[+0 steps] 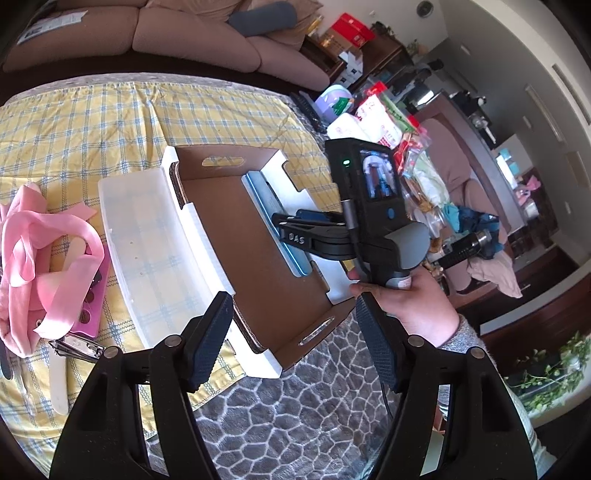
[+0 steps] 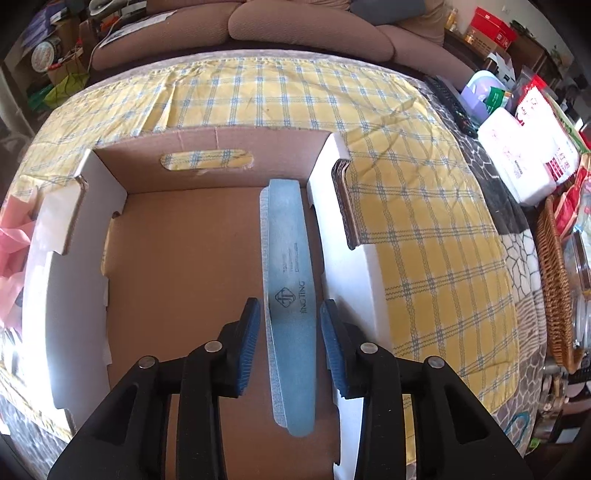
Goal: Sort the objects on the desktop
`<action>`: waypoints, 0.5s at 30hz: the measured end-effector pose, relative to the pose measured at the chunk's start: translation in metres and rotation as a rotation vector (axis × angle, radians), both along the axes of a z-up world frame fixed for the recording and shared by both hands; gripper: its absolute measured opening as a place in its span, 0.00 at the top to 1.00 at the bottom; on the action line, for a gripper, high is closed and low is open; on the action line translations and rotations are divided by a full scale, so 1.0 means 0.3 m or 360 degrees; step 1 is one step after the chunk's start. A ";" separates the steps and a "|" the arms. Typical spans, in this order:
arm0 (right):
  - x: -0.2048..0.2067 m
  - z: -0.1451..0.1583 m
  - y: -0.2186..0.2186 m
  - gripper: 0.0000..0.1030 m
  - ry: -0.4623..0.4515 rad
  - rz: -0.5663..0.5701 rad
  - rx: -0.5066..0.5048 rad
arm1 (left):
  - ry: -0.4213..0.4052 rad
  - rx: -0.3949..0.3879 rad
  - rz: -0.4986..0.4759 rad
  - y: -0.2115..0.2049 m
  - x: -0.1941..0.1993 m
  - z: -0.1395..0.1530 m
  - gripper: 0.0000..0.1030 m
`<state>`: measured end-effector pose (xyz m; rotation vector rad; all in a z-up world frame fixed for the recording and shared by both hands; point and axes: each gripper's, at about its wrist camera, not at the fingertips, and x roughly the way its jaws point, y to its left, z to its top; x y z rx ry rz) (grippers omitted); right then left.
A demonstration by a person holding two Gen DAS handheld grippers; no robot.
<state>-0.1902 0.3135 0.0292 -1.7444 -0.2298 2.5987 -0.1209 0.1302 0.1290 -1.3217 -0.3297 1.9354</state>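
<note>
Living room setup here: a brown sofa [image 2: 306,26] at the back and a bench [image 2: 436,266] covered with a yellow-and-blue checked cloth over a grey patterned blanket.

Going left to right in the left wrist view: a pink fabric bag [image 1: 40,258] sits at the far left edge, with a purple tray [image 1: 96,302] partly under it, a metal nail clipper [image 1: 79,349] just below, and a pale nail file [image 1: 61,384] beside that. Next comes a translucent white plastic lid [image 1: 136,243] lying flat, touching the left wall of the cardboard box [image 1: 236,229]. The left tool [image 1: 291,350] hovers over the near corner of the box, its jaws standing apart with nothing between them.

Inside the box, along the right wall, lies the blue nail file [image 2: 291,302], flat on the box floor and running front to back. The right tool [image 2: 286,343] points down right over it: the file sits between the two pads, but there's a visible gap on both sides, so the pads aren't pressing on it. Open, basically, straddling the file near its logo end.

A hand [image 1: 410,306] in a grey sleeve holds the right tool's handle. Further right, a cluttered pile of packets and a wicker basket [image 2: 554,280] sit at the bench edge.
</note>
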 end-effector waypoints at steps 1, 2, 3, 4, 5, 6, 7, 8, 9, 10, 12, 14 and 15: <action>0.003 0.013 0.002 0.65 0.0018 -0.0004 -0.0006 | 0.0001 0.0000 0.0006 -0.004 0.000 0.001 0.35; 0.009 0.031 0.006 0.65 0.0045 -0.0006 -0.0024 | 0.0000 0.0003 0.0012 -0.009 -0.001 0.002 0.35; 0.017 0.053 0.013 0.65 0.0073 -0.0008 -0.0060 | -0.0001 0.0007 0.0017 -0.014 0.000 0.002 0.35; 0.020 0.067 0.019 0.65 0.0090 -0.0011 -0.0087 | -0.0003 0.0007 0.0023 -0.019 0.001 0.002 0.35; 0.027 0.084 0.026 0.65 0.0104 -0.0013 -0.0129 | -0.0003 0.0003 0.0027 -0.022 0.002 0.002 0.34; 0.032 0.097 0.027 0.65 0.0109 -0.0012 -0.0157 | -0.0001 -0.0001 0.0031 -0.025 0.005 0.004 0.31; 0.037 0.108 0.025 0.65 0.0111 -0.0010 -0.0168 | 0.0006 -0.0005 0.0040 -0.029 0.008 0.006 0.21; 0.046 0.121 0.020 0.65 0.0119 0.0003 -0.0181 | 0.0023 -0.0015 0.0052 -0.034 0.013 0.010 0.07; 0.054 0.132 0.012 0.65 0.0125 0.0019 -0.0191 | 0.0044 -0.0027 0.0065 -0.040 0.020 0.015 0.02; 0.062 0.142 0.005 0.63 0.0127 0.0034 -0.0198 | 0.0062 -0.0035 0.0079 -0.047 0.028 0.022 0.00; 0.089 0.163 -0.017 0.49 0.0142 0.0057 -0.0217 | 0.0080 -0.0045 0.0103 -0.065 0.041 0.032 0.00; 0.117 0.178 -0.036 0.21 0.0165 0.0064 -0.0225 | 0.0096 -0.0062 0.0136 -0.088 0.055 0.040 0.00; 0.137 0.186 -0.048 0.18 0.0187 0.0061 -0.0223 | 0.0107 -0.0072 0.0152 -0.102 0.064 0.045 0.00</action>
